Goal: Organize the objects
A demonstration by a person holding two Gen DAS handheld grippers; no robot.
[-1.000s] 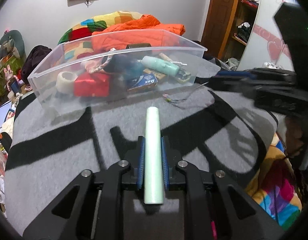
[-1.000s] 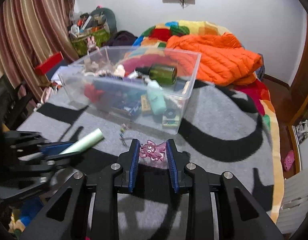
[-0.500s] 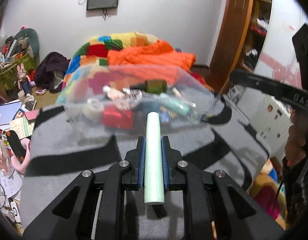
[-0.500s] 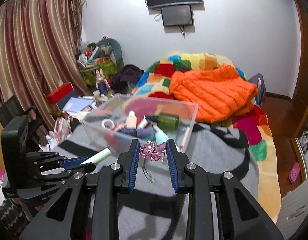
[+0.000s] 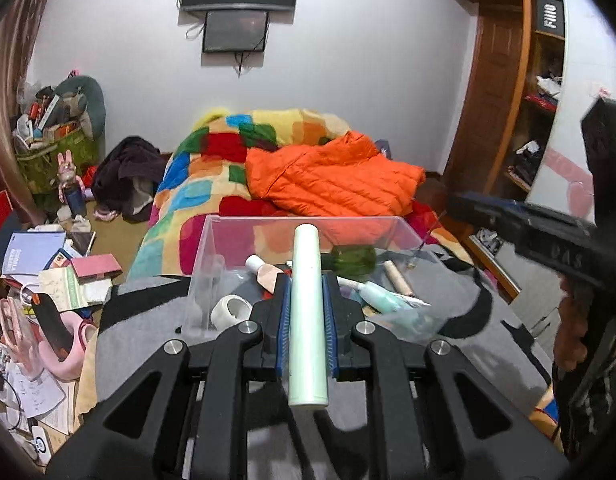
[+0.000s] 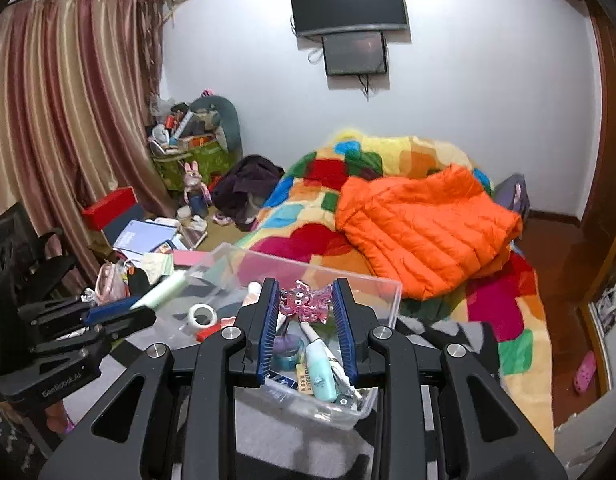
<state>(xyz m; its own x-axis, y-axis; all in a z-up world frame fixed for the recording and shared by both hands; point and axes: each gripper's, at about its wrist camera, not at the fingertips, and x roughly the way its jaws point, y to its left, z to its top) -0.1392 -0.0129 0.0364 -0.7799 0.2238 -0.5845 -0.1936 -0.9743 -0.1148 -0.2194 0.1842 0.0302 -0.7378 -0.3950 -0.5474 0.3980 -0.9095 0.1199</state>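
My left tool (image 5: 306,304) clamps a smooth pale-green cylinder (image 5: 307,312), frame centre. My right tool (image 6: 305,316) pinches a glossy pink translucent figurine (image 6: 305,305) over the clear plastic bin (image 6: 382,292).

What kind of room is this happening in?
Most likely a lived-in bedroom: a bed with a patchwork blanket and orange puffer jacket, a wall-mounted TV, and curtains.

pale green tube (image 5: 308,304), pink figure (image 6: 305,305), orange jacket (image 6: 424,232)

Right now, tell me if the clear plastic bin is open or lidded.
Open: the clear plastic bin shows no lid, and the white tape roll inside is uncovered.
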